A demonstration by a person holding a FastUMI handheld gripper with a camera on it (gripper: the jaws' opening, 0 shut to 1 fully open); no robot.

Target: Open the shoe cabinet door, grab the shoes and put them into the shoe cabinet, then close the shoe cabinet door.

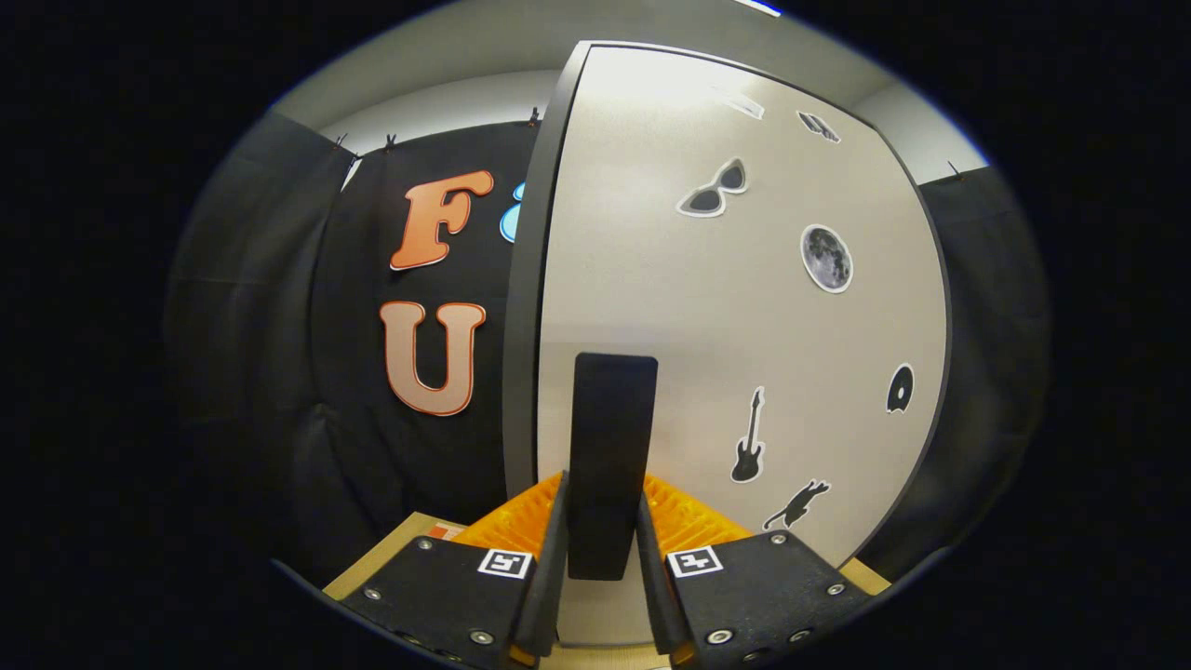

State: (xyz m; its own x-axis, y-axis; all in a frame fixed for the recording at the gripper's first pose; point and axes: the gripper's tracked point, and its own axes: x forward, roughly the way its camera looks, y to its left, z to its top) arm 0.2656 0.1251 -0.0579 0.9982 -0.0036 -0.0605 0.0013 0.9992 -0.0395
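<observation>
Black handle (611, 456) pinched between jaws

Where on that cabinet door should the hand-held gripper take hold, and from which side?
By the black upright handle on the door, coming straight at the door's face. The handle is a narrow vertical bar that fits between the fingers, and the hand-held gripper already has both fingers pressed on its sides.

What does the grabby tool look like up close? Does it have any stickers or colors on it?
The tool has two black fingers with bright orange ribbed parts behind them. Each side has a flat black plate with silver screws and a little white square sticker carrying a black pattern.
</observation>
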